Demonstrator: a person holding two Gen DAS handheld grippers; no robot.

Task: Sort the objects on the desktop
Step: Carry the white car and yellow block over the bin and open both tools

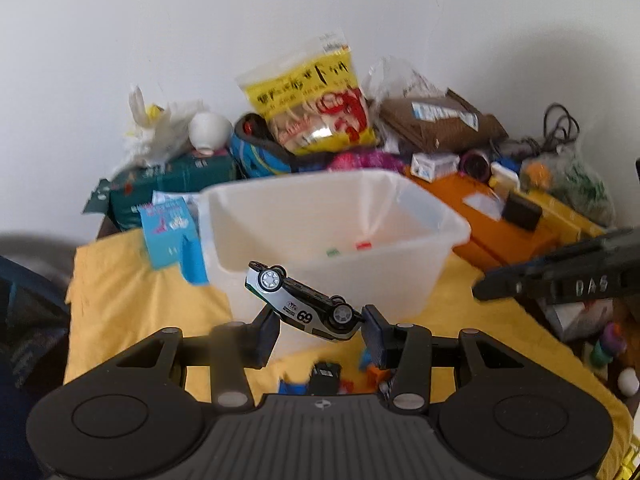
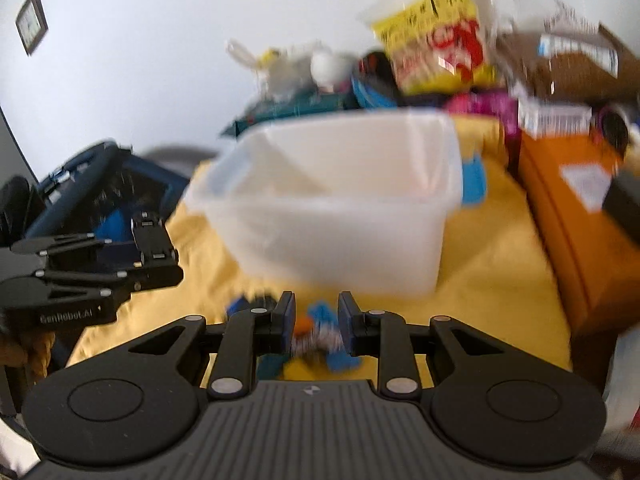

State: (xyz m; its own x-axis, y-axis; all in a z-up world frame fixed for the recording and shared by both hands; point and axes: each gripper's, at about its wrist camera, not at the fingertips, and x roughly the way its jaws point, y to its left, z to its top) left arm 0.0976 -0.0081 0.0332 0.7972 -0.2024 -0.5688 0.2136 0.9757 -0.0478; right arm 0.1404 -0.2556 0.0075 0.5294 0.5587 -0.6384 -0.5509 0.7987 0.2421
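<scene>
- A white-and-black toy race car (image 1: 306, 306), numbered 69, is clamped upside down and tilted in the left tongs (image 1: 320, 330), before the translucent bin (image 1: 448, 216).
- A blurred striped, blue-and-orange toy (image 2: 318, 334) is pinched between the nearly closed right tongs (image 2: 316, 326) above the yellow-clothed counter (image 2: 508, 280).

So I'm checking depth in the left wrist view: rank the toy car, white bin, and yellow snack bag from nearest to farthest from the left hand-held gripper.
1. Toy car: between the left hand-held gripper fingers, upside down.
2. White bin: just behind the car, centre.
3. Yellow snack bag: beyond the bin, against the wall.
</scene>
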